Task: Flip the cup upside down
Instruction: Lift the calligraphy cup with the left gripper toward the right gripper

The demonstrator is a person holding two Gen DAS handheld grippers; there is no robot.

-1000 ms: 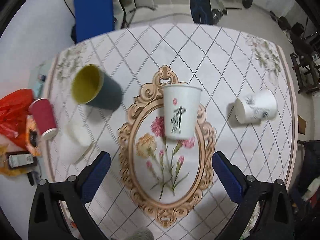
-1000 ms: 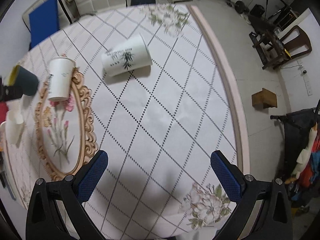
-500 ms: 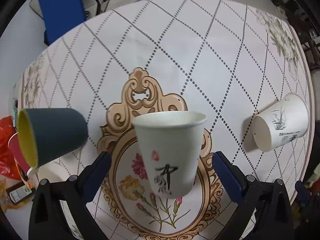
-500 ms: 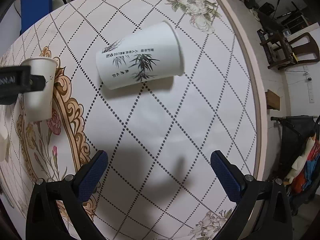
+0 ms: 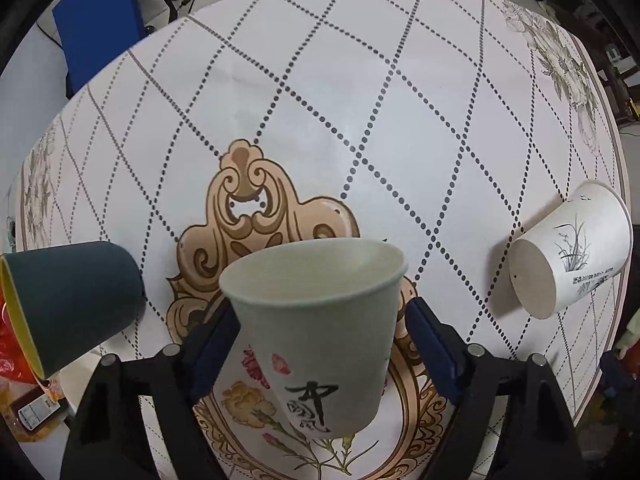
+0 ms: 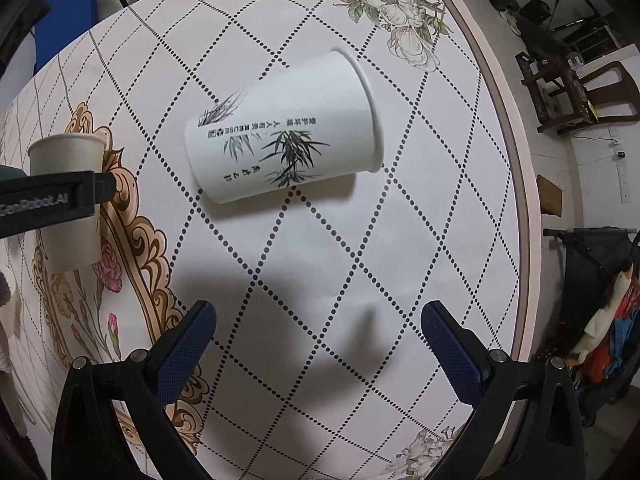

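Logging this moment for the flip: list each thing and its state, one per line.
Upright paper cup: standing, mouth up, between the claw pads.
Left claw: closed around that cup.
Bamboo-print cup: lying on its side.
Dark cup: lying on its side.
Right claw: open, empty.

"REUSE" on lying cup [image 6: 284, 136], "GenRobot.AI" on gripper [image 6: 44, 204]

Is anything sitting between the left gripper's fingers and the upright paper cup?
Nothing visible. The upright paper cup already sits between the left gripper's blue fingers, which flank its sides. The dark cup lies off to the left and the bamboo-print cup to the right, both outside the gap.
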